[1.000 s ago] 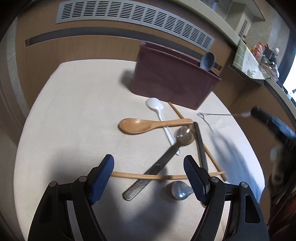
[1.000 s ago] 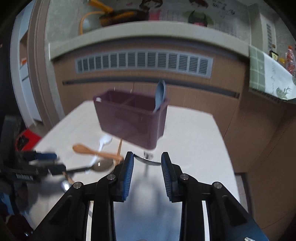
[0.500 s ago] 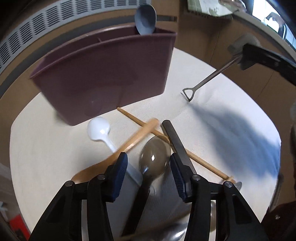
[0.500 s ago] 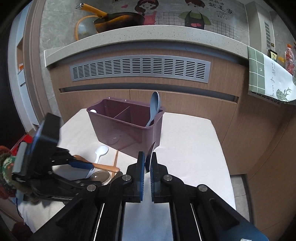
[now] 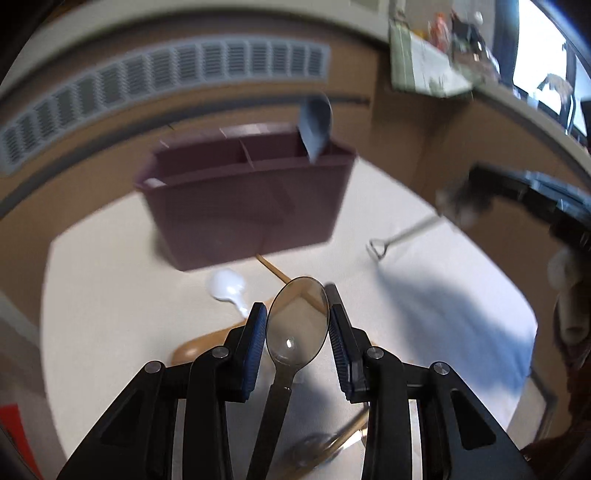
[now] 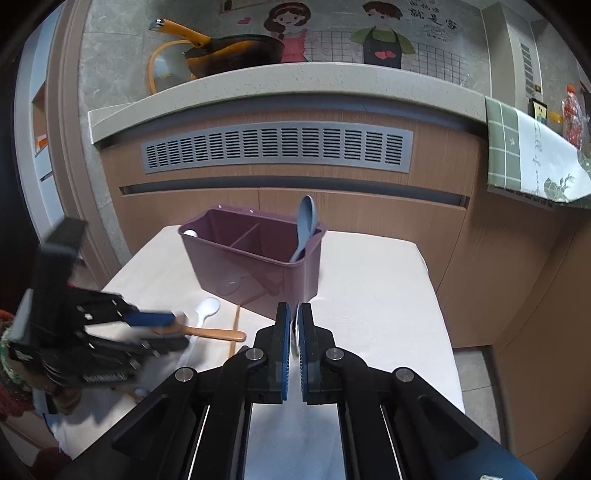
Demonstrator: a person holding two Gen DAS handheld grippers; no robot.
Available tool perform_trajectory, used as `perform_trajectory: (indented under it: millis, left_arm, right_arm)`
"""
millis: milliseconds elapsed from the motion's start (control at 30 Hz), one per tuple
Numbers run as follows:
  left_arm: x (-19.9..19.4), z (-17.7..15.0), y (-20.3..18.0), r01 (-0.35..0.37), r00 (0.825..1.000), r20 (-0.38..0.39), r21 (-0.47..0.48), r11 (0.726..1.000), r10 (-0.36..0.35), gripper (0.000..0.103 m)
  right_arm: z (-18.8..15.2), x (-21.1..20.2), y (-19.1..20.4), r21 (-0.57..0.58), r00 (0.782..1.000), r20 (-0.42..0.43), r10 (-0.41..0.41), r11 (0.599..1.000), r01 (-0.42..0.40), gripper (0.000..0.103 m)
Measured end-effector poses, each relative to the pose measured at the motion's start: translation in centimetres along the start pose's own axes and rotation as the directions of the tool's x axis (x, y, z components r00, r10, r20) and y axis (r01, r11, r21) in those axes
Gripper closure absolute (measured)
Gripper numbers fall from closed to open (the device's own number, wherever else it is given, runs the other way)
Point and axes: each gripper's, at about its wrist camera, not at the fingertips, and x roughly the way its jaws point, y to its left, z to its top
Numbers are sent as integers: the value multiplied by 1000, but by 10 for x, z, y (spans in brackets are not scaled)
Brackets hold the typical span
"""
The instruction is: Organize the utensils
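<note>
- Left gripper (image 5: 297, 345): jaws had just been closing, with the bowl of the dark metal spoon (image 5: 298, 325) between the blue pads. The pads met the bowl's edges, so it read as gripping the spoon, raised off the table (image 5: 110, 295).
- Spoon's long axis ran along the fingers: bowl at the far end, just past the fingertips, handle trailing back near and under the gripper.
- The maroon organizer bin (image 5: 243, 210) lay far and a little left of the spoon's bowl, well apart. The coming move looked to turn on lifting the spoon over the near wall. The left hand was the nearer to the bin's left compartments.
- Below on the table: white plastic spoon (image 5: 227, 290), wooden spoon (image 5: 199, 347), a chopstick (image 5: 273, 271), all near of the bin.
- Blue-grey spoon (image 5: 316, 127) stood tilted in the bin's right-hand compartment.
- Right gripper (image 6: 294, 325): pads closed down on a thin metal utensil (image 5: 399, 238), seen edge-on between them; from the left wrist view its looped end hung just above the table, right of the bin.
- Writing: large characters on the wall decal (image 6: 432, 18) at far right, too blurred to read reliably. No brand legible on bin or utensils.
</note>
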Motion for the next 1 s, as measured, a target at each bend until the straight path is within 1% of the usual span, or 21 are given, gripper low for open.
perform_trajectory:
  millis: [167, 267, 300, 333, 367, 400, 433, 467, 500, 600, 733, 867, 933, 1000]
  left_arm:
    - [-44, -7, 3, -30, 995, 98, -51, 998, 35, 68]
    - [-60, -6, 6, -32, 989, 142, -87, 996, 44, 68]
    - [-66, -9, 9, -31, 987, 157, -98, 995, 47, 68]
    - [-72, -13, 10, -33, 984, 172, -110, 993, 51, 68]
    - [-79, -15, 12, -34, 981, 187, -127, 991, 58, 68]
    - [-84, -19, 15, -35, 978, 198, -142, 989, 63, 68]
    - [-90, -24, 19, -34, 976, 209, -162, 986, 68, 68]
    - [-95, -28, 22, -31, 973, 218, -185, 982, 72, 68]
    - [-99, -32, 25, -28, 971, 226, -209, 978, 76, 68]
    - [-108, -40, 32, -19, 967, 243, -255, 967, 83, 68]
    - [-111, -47, 35, -9, 964, 252, -275, 961, 82, 68]
    - [-109, -51, 34, -4, 965, 251, -283, 959, 78, 68]
    - [-110, -52, 33, -5, 964, 254, -287, 958, 81, 68]
    - [-111, -55, 33, -5, 963, 256, -291, 957, 83, 68]
  right_arm:
    - [1, -26, 18, -24, 999, 41, 14, 1000, -13, 101]
    - [0, -39, 25, -45, 998, 59, 20, 999, -18, 101]
    - [-3, -42, 26, -52, 998, 54, 20, 998, -18, 100]
    - [-5, -41, 25, -58, 999, 33, 38, 998, -36, 99]
    - [-9, -39, 24, -65, 997, -7, 72, 995, -72, 97]
    - [-16, -34, 21, -63, 993, -60, 105, 992, -109, 92]
    - [-24, -31, 20, -61, 991, -85, 105, 992, -110, 88]
    - [-32, -29, 19, -64, 990, -104, 95, 993, -102, 77]
    - [-42, -27, 18, -65, 989, -126, 79, 994, -88, 73]
    - [-72, -20, 9, -12, 979, -196, 51, 998, -54, 73]
    - [-98, -13, 3, 54, 967, -244, 69, 997, -57, 73]
    - [-109, -2, 5, 86, 957, -282, 63, 996, -40, 73]
    - [-113, 5, 8, 101, 950, -303, 73, 994, -45, 71]
    - [-117, 9, 13, 100, 945, -320, 67, 994, -37, 69]
